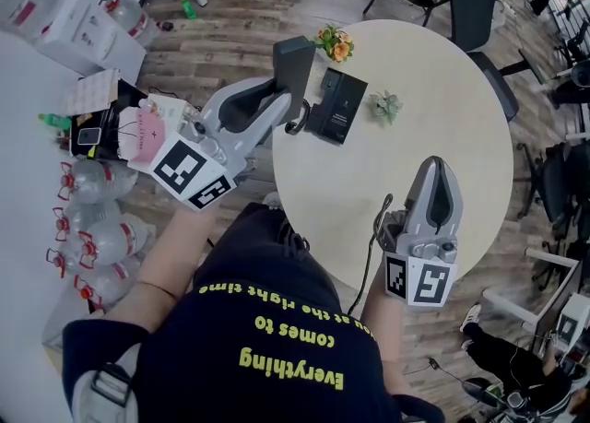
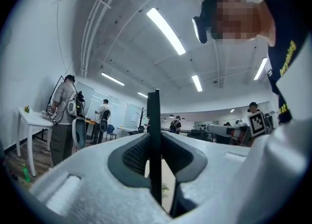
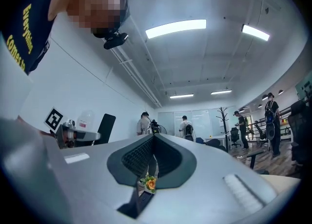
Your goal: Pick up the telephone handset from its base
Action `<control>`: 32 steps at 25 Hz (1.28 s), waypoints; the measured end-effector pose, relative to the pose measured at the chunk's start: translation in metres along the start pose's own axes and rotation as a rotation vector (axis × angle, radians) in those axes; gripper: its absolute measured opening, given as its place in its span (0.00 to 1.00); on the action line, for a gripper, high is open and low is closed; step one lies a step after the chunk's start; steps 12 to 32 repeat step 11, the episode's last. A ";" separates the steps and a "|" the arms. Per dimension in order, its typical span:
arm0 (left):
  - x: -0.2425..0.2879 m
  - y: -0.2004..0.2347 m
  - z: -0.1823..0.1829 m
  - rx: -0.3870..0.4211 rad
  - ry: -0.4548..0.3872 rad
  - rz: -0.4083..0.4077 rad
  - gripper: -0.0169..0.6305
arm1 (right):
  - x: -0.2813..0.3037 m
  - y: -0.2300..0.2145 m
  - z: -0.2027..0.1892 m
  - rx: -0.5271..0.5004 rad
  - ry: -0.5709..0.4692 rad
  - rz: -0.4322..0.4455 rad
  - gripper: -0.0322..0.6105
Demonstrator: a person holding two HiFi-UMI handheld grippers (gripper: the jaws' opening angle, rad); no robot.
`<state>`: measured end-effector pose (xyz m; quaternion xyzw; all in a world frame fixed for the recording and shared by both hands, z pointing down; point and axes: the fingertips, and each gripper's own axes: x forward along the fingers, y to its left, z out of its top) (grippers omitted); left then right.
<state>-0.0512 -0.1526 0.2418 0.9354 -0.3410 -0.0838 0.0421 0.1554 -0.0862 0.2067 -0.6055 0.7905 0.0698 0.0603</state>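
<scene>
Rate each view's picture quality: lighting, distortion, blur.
Head view: even light, sharp, edges bowed. Left gripper view: strong fisheye, dark corners, ceiling lights glaring, handset a dark silhouette between the jaws. Right gripper view: same fisheye, ceiling light blown out, foreground soft.

From my seat the room reads bright and even. The long ceiling strip lights [image 2: 165, 30] burn white in both gripper views and blow out slightly. Those two views bulge hard, with black vignetted corners, and whatever sits closest to the lens goes soft. My head view is sharper, bending only at its edges. The pale tabletop [image 1: 442, 135] carries faint, diffuse shadows.
</scene>
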 end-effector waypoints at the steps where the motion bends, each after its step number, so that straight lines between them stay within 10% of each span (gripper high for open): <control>1: -0.001 0.002 0.000 -0.004 -0.003 0.004 0.14 | 0.000 0.000 0.000 -0.002 -0.001 -0.002 0.07; 32: -0.002 0.006 0.001 -0.022 -0.027 -0.001 0.14 | 0.004 0.001 0.003 -0.017 -0.004 -0.010 0.07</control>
